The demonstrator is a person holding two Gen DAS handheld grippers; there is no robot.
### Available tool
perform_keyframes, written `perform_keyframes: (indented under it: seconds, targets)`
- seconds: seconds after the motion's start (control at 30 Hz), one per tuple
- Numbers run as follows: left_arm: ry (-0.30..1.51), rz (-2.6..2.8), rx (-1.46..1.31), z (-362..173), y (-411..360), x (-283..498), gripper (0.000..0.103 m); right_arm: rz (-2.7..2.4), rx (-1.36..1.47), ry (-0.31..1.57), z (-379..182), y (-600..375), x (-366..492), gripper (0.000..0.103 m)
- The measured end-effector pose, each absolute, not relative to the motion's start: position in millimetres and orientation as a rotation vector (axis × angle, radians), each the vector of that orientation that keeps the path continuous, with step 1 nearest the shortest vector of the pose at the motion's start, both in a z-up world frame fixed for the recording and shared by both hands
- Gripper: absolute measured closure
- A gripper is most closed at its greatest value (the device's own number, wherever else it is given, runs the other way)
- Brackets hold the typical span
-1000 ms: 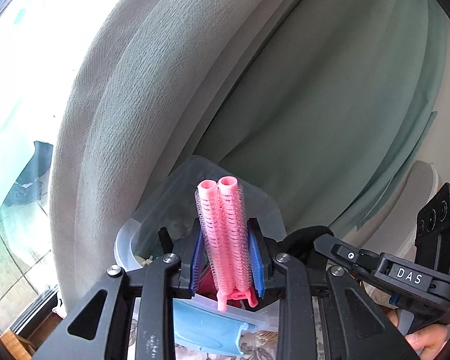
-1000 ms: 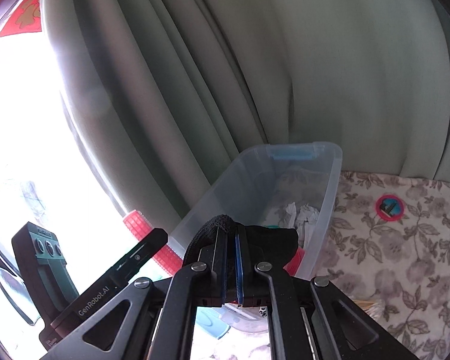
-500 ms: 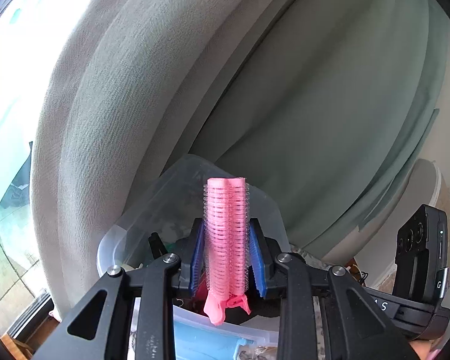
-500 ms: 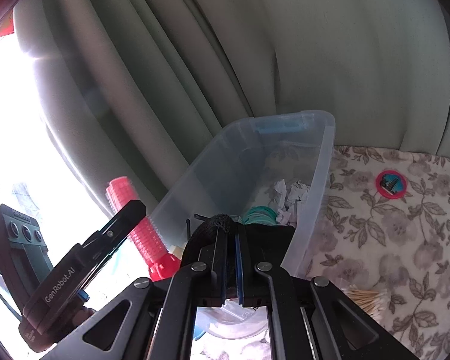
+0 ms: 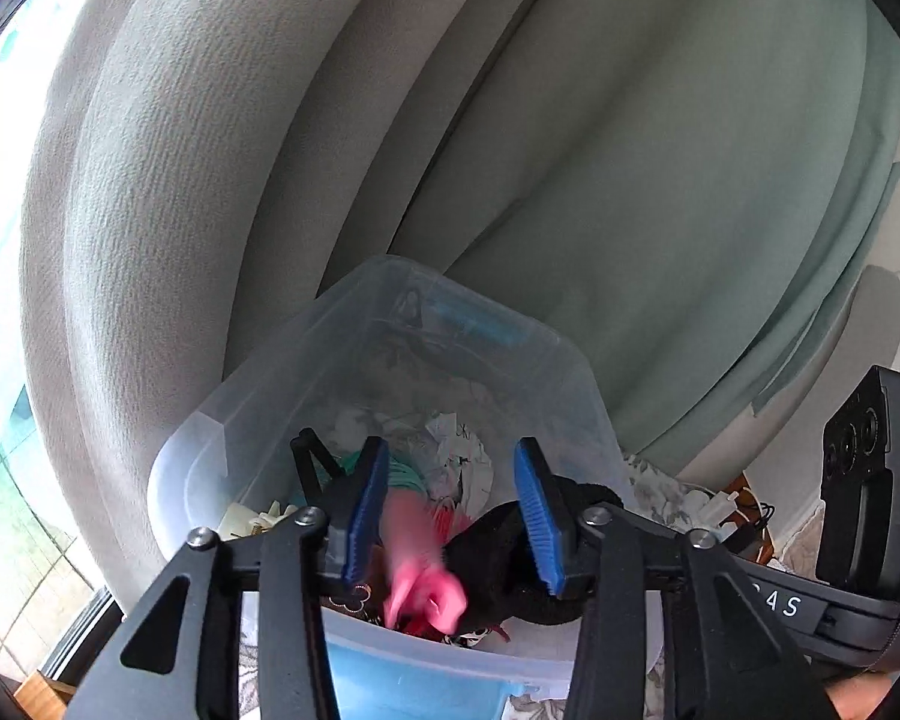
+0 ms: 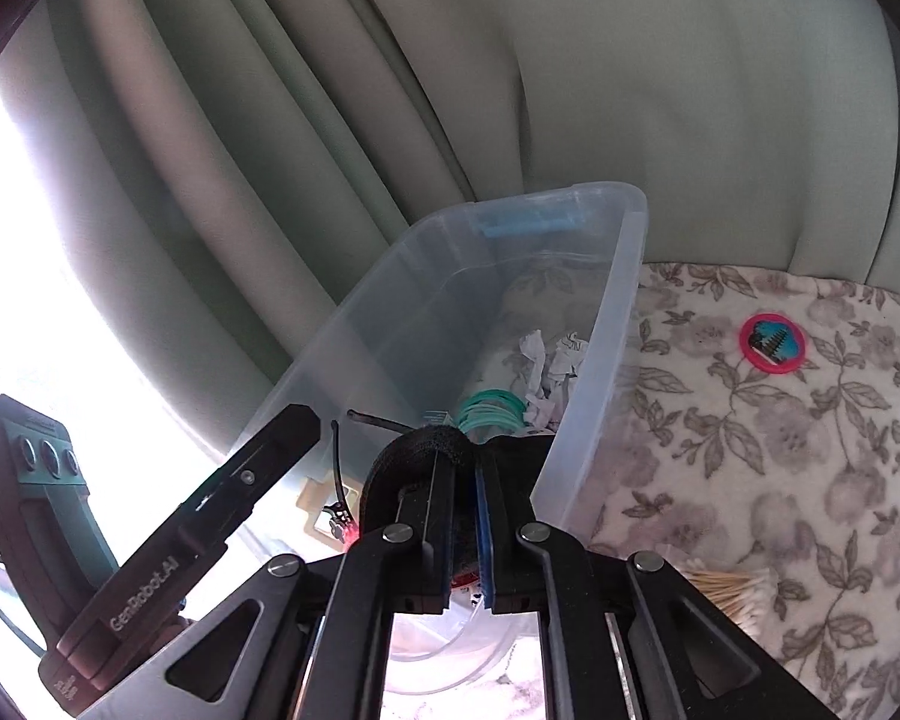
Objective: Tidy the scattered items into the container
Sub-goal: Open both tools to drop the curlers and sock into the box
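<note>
The pink hair roller [image 5: 417,546], blurred, hung free between my left gripper [image 5: 453,510]'s parted pads, above the clear bin [image 5: 594,396]. A black cloth [image 5: 510,564] lay at its three o'clock. From the right wrist, my right gripper [image 6: 465,516] pinched that black cloth [image 6: 417,450] at the bin [image 6: 624,276]'s six o'clock end; cotton swabs [image 6: 729,591] lay at four o'clock.

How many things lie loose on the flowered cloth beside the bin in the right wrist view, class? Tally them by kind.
Pink-rimmed disc: 1
Cotton swab heap: 1
Total: 2
Not counted: the black band gripped in the right tongs.
</note>
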State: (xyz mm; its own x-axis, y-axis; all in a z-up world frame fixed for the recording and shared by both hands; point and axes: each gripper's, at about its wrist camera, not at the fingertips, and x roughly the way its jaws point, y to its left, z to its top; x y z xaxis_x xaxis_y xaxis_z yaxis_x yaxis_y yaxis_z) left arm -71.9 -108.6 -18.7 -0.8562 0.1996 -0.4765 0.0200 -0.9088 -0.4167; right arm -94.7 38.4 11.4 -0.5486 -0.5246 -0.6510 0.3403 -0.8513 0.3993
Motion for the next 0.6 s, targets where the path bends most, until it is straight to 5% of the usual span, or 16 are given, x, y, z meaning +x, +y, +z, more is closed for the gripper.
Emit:
perform_keyframes:
  seconds: [0.33, 0.6]
  targets:
    - [-0.676, 2.881, -0.861, 3.9, -130.6, -55.7, 0.036, -2.405, 1.051, -0.251, 25.0, 38.8, -80.7, 0.058]
    - [-0.630, 2.905, -0.830, 29.6, -125.4, -36.6, 0.036, -2.440, 0.973, -0.243, 46.6, 50.5, -59.1, 0.050]
